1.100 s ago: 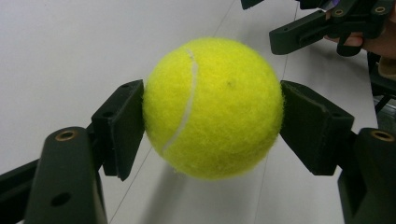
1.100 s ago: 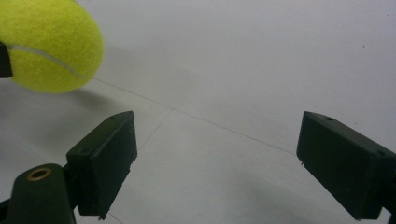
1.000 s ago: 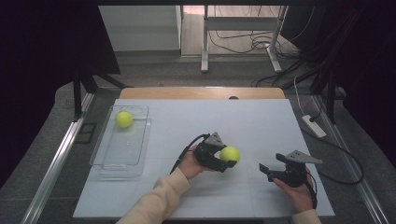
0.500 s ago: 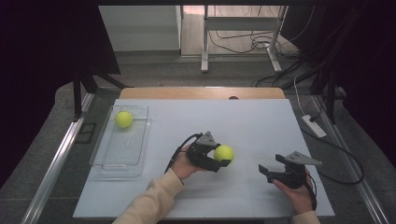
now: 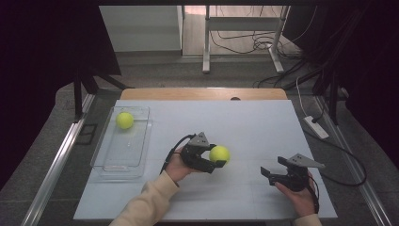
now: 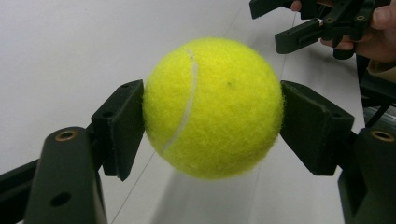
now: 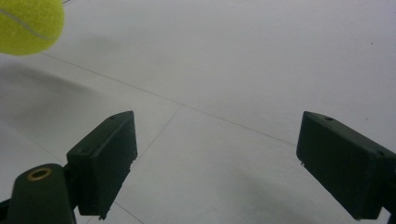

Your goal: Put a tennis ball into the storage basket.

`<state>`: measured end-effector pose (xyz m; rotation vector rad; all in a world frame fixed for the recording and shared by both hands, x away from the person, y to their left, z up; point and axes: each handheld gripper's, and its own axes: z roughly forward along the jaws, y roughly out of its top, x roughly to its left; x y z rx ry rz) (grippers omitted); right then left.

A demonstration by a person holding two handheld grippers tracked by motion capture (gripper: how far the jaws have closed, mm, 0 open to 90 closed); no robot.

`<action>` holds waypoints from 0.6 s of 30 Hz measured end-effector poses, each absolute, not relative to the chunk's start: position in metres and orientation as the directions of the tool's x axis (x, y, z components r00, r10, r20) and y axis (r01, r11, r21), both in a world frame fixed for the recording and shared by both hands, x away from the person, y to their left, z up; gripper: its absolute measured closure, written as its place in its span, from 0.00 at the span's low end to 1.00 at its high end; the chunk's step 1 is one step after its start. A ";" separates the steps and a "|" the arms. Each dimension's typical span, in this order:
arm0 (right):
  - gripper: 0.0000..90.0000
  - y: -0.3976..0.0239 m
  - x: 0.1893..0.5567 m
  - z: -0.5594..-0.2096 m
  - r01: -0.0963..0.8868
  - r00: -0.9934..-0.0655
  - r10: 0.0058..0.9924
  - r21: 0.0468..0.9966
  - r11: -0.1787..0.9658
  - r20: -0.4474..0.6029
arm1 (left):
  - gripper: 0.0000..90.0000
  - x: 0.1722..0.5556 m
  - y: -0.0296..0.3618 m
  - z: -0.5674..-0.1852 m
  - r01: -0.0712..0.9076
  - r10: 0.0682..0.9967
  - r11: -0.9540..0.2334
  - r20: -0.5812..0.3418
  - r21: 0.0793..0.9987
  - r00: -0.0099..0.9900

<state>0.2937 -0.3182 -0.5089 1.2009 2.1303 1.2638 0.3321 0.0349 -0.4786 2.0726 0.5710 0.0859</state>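
High view: white table (image 5: 263, 122), dark room.

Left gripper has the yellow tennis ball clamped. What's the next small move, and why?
Probably carry the yellow tennis ball leftward toward the clear plastic tray. The left gripper is shut on it above the white table, and the tray already holds another yellow ball with room nearer the person. The right gripper sits open, apart.

Two tennis balls (image 5: 219, 154) (image 5: 124, 120) and one clear plastic tray (image 5: 109, 162) sit over one bench (image 5: 254, 127). Two grippers (image 5: 217, 162) (image 5: 266, 173) work here. Nothing more seems countable in the dim surroundings.
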 end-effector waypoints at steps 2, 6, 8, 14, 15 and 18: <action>0.14 -0.318 0.294 -0.509 0.476 -0.560 0.824 0.850 0.228 0.092 | 0.30 0.332 0.037 -0.478 0.365 0.432 -0.436 -0.164 0.823 0.887; 0.14 -0.315 0.295 -0.509 0.476 -0.561 0.823 0.847 0.236 0.086 | 0.30 0.330 0.045 -0.477 0.379 0.447 -0.435 -0.169 0.817 0.878; 0.14 -0.313 0.294 -0.509 0.475 -0.564 0.821 0.847 0.237 0.087 | 0.30 0.331 0.049 -0.478 0.384 0.452 -0.432 -0.172 0.816 0.875; 0.14 -0.312 0.294 -0.510 0.475 -0.566 0.820 0.846 0.243 0.082 | 0.30 0.331 0.058 -0.479 0.392 0.462 -0.416 -0.181 0.820 0.868; 0.14 -0.312 0.294 -0.510 0.475 -0.566 0.820 0.846 0.243 0.082 | 0.30 0.331 0.059 -0.479 0.393 0.463 -0.417 -0.181 0.819 0.868; 0.14 -0.313 0.294 -0.510 0.476 -0.564 0.822 0.845 0.243 0.082 | 0.30 0.330 0.061 -0.479 0.392 0.466 -0.415 -0.179 0.821 0.867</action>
